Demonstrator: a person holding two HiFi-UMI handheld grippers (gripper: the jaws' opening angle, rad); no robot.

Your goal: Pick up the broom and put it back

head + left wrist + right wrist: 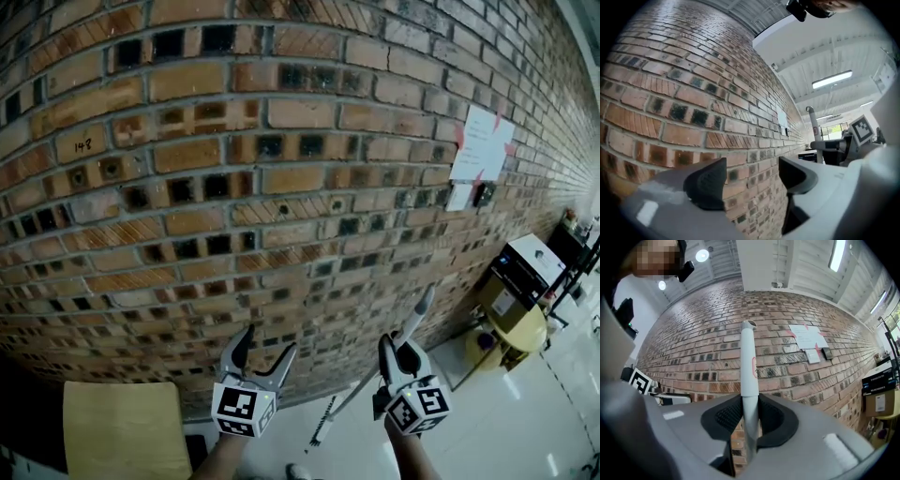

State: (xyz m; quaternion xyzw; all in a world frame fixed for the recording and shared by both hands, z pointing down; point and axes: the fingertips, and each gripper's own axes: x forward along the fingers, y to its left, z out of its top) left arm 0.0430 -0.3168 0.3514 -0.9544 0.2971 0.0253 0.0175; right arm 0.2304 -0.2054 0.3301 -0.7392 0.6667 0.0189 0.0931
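the right gripper (397, 351) is clamped on the broom handle (749, 363), with both pads pressed against the grey shaft. the handle slants up from near the floor (511, 422), and its tip is close to the brick wall (281, 141). the left gripper (268, 343) sits beside the right one, jaws wide apart and empty.

Brick wall (281, 141) fills most of the head view. White paper sheets (481, 143) are fixed to it at right, with a small dark box (484, 194) just below. A light wooden panel (122, 427) sits lower left. A yellow round stand (518, 330) stands on the pale floor (525, 422) near the wall.
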